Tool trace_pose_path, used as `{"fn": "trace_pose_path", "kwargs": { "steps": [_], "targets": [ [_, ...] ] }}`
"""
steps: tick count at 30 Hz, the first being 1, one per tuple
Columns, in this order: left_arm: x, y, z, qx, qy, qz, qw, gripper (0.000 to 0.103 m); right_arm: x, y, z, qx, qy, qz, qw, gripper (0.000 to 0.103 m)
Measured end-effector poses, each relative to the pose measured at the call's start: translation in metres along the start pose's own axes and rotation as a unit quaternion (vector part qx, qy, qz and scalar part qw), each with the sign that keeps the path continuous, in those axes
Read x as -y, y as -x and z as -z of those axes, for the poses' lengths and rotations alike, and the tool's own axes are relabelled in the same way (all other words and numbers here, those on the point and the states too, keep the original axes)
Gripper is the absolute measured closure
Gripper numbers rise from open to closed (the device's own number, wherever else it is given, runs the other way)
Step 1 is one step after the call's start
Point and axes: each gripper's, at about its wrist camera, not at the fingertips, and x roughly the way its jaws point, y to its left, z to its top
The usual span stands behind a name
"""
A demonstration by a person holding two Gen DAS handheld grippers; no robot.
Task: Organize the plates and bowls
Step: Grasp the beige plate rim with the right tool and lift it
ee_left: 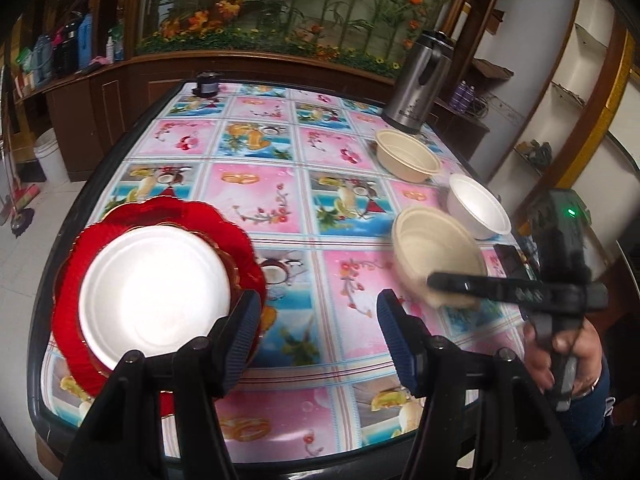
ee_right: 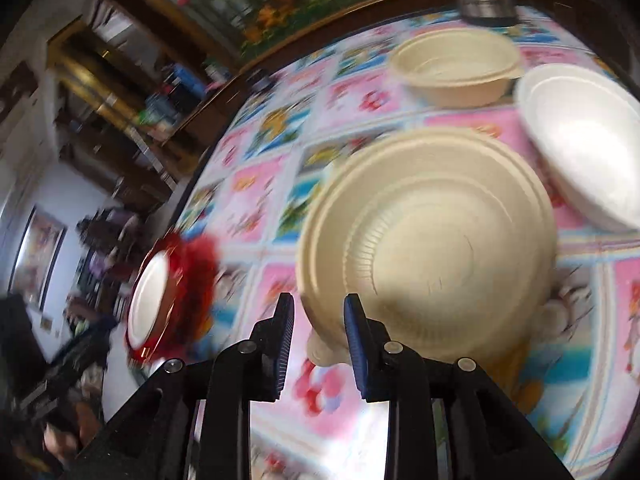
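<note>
A white plate [ee_left: 154, 294] lies on a stack of red scalloped plates [ee_left: 236, 236] at the table's left front. My left gripper [ee_left: 316, 332] is open and empty just right of that stack. My right gripper [ee_right: 318, 338] is partly open around the rim tab of a cream bowl [ee_right: 432, 256], which looks tilted; I cannot tell whether the pads touch it. The same bowl [ee_left: 438, 254] and right gripper [ee_left: 444, 284] show in the left wrist view. A second cream bowl [ee_left: 406, 156] and a white bowl [ee_left: 478, 206] stand behind it; both show in the right wrist view [ee_right: 456, 66], [ee_right: 584, 152].
A steel thermos jug [ee_left: 420, 80] stands at the far right of the patterned table [ee_left: 264, 184]. A small dark jar [ee_left: 208, 84] sits at the far edge. A wooden cabinet runs behind, shelves stand to the right, and a white bucket [ee_left: 50, 158] is on the floor at left.
</note>
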Motion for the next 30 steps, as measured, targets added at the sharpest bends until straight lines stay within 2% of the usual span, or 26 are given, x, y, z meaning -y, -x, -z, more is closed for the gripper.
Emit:
{"fn": "trace_pose_path", "kwargs": {
  "steps": [2, 4, 6, 9, 11, 15, 18, 19, 20, 22, 24, 30],
  "targets": [
    [0.007, -0.006, -0.001, -0.009, -0.003, 0.013, 0.9999, 0.042, -0.009, 0.011, 0.015, -0.001, 0.018, -0.035, 0.999, 0.074],
    [0.013, -0.013, -0.003, -0.017, -0.006, 0.027, 0.9995, 0.042, -0.013, 0.029, 0.021, 0.023, 0.024, -0.032, 0.999, 0.074],
    [0.023, -0.021, -0.004, -0.025, -0.009, 0.041, 0.9988, 0.042, -0.007, 0.055, 0.023, 0.072, 0.028, 0.011, 0.997, 0.071],
    [0.037, -0.041, -0.006, -0.046, -0.013, 0.065, 0.9968, 0.042, 0.017, 0.076, 0.026, 0.11, 0.007, 0.073, 0.991, 0.065],
    [0.046, -0.054, -0.005, -0.059, -0.015, 0.07, 0.9957, 0.042, 0.03, 0.081, 0.028, 0.11, -0.012, 0.083, 0.99, 0.066],
    [0.057, -0.081, -0.006, -0.078, -0.012, 0.076, 0.994, 0.043, 0.055, 0.074, 0.036, 0.097, -0.047, 0.075, 0.991, 0.066],
    [0.063, -0.097, -0.005, -0.09, -0.013, 0.077, 0.9929, 0.048, 0.06, 0.067, 0.042, 0.089, -0.058, 0.064, 0.992, 0.066],
    [0.065, -0.103, -0.004, -0.095, -0.015, 0.076, 0.9925, 0.055, 0.061, 0.065, 0.041, 0.087, -0.059, 0.06, 0.993, 0.066],
    [0.066, -0.107, -0.002, -0.1, -0.015, 0.076, 0.992, 0.067, 0.063, 0.065, 0.044, 0.085, -0.06, 0.057, 0.993, 0.066],
    [0.07, -0.116, 0.002, -0.11, -0.021, 0.075, 0.9909, 0.082, 0.065, 0.06, 0.047, 0.078, -0.059, 0.055, 0.994, 0.066],
    [0.076, -0.118, 0.006, -0.105, -0.033, 0.064, 0.9918, 0.082, 0.063, 0.055, 0.05, 0.074, -0.056, 0.051, 0.994, 0.083],
    [0.081, -0.103, 0.007, -0.08, -0.061, 0.036, 0.9942, 0.082, 0.054, 0.053, 0.051, 0.08, -0.05, 0.058, 0.994, 0.084]
  ]
}}
